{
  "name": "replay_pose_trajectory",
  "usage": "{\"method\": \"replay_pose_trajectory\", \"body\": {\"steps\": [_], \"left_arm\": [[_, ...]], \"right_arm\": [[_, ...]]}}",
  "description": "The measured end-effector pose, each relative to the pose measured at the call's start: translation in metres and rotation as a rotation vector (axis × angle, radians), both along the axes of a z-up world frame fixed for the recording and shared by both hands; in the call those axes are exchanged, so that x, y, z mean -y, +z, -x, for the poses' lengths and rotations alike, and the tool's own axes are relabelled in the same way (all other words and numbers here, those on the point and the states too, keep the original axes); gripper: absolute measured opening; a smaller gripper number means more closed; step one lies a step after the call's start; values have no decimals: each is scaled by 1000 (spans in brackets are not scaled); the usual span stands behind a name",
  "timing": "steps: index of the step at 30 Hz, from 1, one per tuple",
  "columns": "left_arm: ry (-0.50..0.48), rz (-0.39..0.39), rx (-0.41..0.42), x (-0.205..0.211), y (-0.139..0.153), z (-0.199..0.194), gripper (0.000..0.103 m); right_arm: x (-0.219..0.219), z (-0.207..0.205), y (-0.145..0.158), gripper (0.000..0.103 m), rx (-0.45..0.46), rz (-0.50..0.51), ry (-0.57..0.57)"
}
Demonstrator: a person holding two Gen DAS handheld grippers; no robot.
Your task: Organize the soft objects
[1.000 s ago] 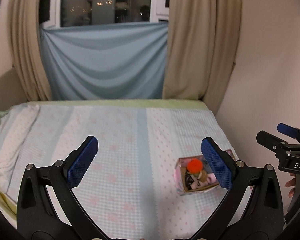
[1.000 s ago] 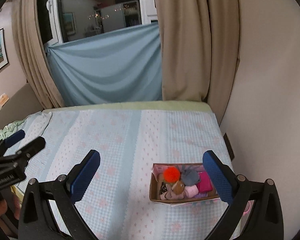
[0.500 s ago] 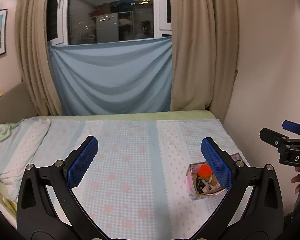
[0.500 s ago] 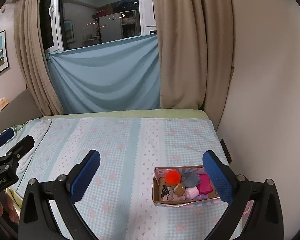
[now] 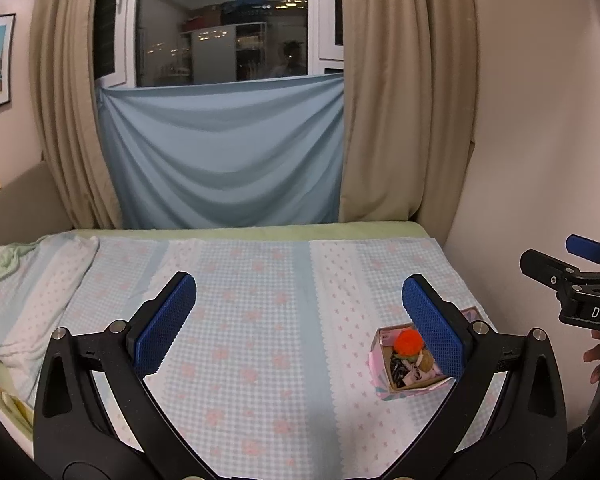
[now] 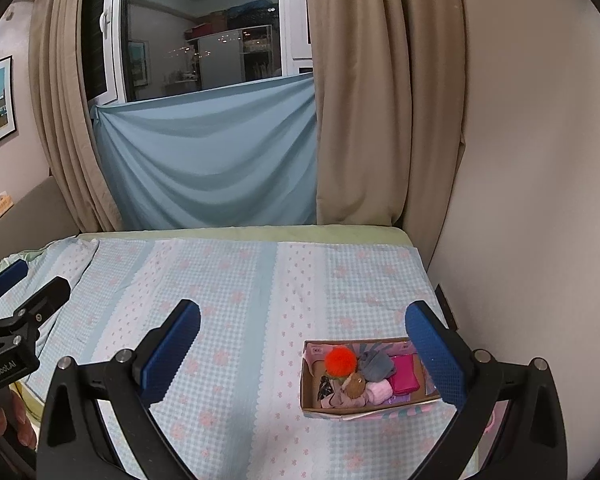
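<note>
Left wrist view: the left claw (image 5: pixel 296 320) is seen wide open, with nothing held between its blue pads (image 5: pixel 164 324).
Right wrist view: the right claw (image 6: pixel 300 350) is also spread wide, and nothing is held in it.
Box: a small cardboard box (image 6: pixel 364 408) is set on the bed (image 6: pixel 228 300), just under the right finger of the right claw, and part of it is hidden by that finger.
Box from the left: the same box (image 5: pixel 380 376) is seen low beside the right finger of the left claw.
Soft things: an orange pom-pom (image 6: pixel 341 361), a grey cloth ball (image 6: pixel 375 366), a bright pink cloth (image 6: pixel 404 374), a pale pink roll (image 6: pixel 378 391) and a small brown ball (image 6: pixel 355 385) are packed close together inside the box.
Pom-pom from the left: the orange pom-pom (image 5: pixel 408 341) is seen at the top of the pile.
Bed: a blue checked sheet with pink flowers is spread flat between and ahead of both claws.
Far ahead: a blue cloth (image 6: pixel 208 160) is hung over the window, with tan curtains (image 6: pixel 380 100) at both sides.
Other claw: each claw is seen at the edge of the other's view, and a bit of a hand (image 5: pixel 594 360) is seen on the handle.
</note>
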State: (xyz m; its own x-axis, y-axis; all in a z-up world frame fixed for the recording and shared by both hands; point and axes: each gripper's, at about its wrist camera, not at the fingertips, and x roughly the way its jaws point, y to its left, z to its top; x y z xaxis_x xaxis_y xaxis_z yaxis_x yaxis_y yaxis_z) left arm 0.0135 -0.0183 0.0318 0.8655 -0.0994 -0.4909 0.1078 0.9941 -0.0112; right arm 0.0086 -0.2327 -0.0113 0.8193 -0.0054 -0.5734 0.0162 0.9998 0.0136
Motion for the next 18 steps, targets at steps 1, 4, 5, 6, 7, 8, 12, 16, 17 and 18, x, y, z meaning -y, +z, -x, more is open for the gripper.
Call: {"method": "replay_pose_trajectory", "body": {"steps": [1,4,5,6,7,8,12,16,17,18], "left_arm": [[-2,2,-1,-1,0,0,103],[1,8,-3,-1,0,-1,103],[4,9,-3,-2,0,-1,103],[4,8,-3,-3,0,-1,103],[5,8,-2,-3,0,-2,103],[5,9,-2,-2,0,-2,103],[8,14,2,-3,1,-3,103],[18,8,0,-1,0,-5,103],[16,10,1,-1,0,-5,103],[15,10,0,-1,0,-5,103]], "right_arm": [[-1,1,0,102,2,0,1],[-1,0,0,102,6,1,2],[-2,0,0,102,7,3,3],[-2,0,1,102,10,4,4],[-3,-1,1,102,10,4,5],[-3,-2,1,102,11,4,5],[-4,-2,1,102,10,4,5],[-4,-2,1,102,10,4,5],[-4,-3,1,102,10,2,6],[-4,-3,1,102,11,1,6]]}}
